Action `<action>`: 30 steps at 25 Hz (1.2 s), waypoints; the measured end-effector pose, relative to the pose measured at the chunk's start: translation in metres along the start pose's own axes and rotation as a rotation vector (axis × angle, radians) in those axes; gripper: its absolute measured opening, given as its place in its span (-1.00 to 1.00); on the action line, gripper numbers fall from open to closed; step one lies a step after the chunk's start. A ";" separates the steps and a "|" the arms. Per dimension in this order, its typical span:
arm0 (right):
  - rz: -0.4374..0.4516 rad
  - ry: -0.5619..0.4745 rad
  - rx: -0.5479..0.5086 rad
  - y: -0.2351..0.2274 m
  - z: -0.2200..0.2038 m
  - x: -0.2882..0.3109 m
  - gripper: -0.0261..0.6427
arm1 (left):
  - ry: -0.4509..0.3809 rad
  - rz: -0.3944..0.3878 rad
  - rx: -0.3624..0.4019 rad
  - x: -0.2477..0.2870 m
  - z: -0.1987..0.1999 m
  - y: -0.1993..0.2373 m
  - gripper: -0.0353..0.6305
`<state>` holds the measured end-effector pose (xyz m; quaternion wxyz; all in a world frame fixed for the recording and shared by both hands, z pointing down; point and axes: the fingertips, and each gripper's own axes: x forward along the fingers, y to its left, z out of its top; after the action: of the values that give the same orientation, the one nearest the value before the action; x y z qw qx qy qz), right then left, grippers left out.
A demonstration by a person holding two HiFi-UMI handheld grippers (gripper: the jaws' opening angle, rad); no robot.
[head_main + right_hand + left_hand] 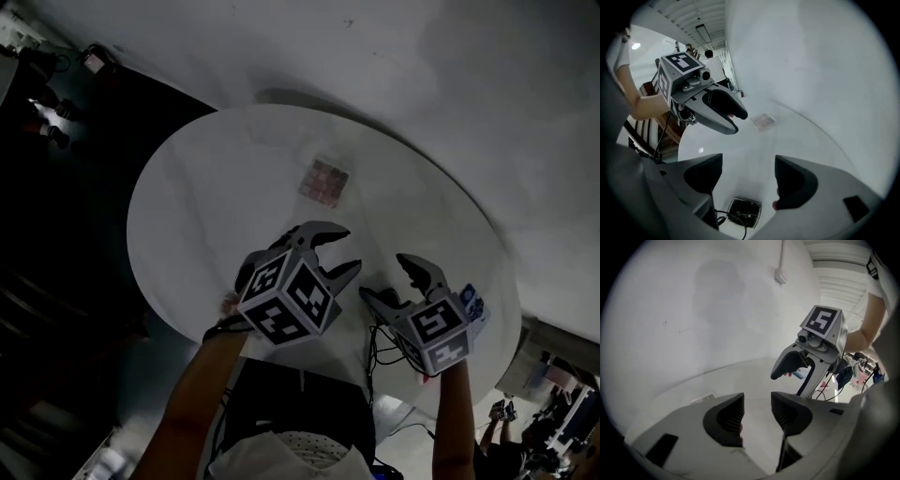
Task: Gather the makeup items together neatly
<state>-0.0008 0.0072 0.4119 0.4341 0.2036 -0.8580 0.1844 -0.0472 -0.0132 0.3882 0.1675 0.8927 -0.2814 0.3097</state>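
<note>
A pinkish eyeshadow palette (323, 181) lies flat on the far half of the round white table (197, 197); the right gripper view shows the palette (763, 121) beyond the jaws. My left gripper (345, 249) hangs above the table's near part, open and empty (757, 411). My right gripper (384, 277) is beside it, open, holding nothing (745, 176). Below its jaws a black square compact (744, 212) lies on the table with a cable across it. A small blue-and-white item (473, 302) sits by the table's right edge, partly hidden by the right gripper.
Black cables (380, 352) trail over the table's near edge. Left of the table the floor is dark, with equipment (52, 103) on it. A white wall (717, 301) rises behind the table. People (502, 412) stand at the lower right.
</note>
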 end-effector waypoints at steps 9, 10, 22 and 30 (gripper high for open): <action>-0.056 -0.039 0.206 0.020 -0.057 -0.046 0.19 | -0.013 -0.024 0.044 0.016 0.011 -0.059 -0.70; -0.060 -0.038 0.226 0.022 -0.063 -0.050 0.20 | -0.018 -0.032 0.036 0.017 0.011 -0.065 -0.72; -0.136 0.068 0.243 0.046 -0.116 -0.039 0.20 | 0.010 0.012 -0.099 0.010 -0.025 -0.107 -0.79; -0.190 0.157 0.116 0.026 -0.118 -0.017 0.19 | 0.052 0.029 -0.109 0.003 -0.050 -0.118 -0.79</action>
<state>0.0743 0.0905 0.4593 0.5029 0.2937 -0.7861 0.2072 0.0030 0.1017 0.4126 0.2186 0.8698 -0.3063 0.3193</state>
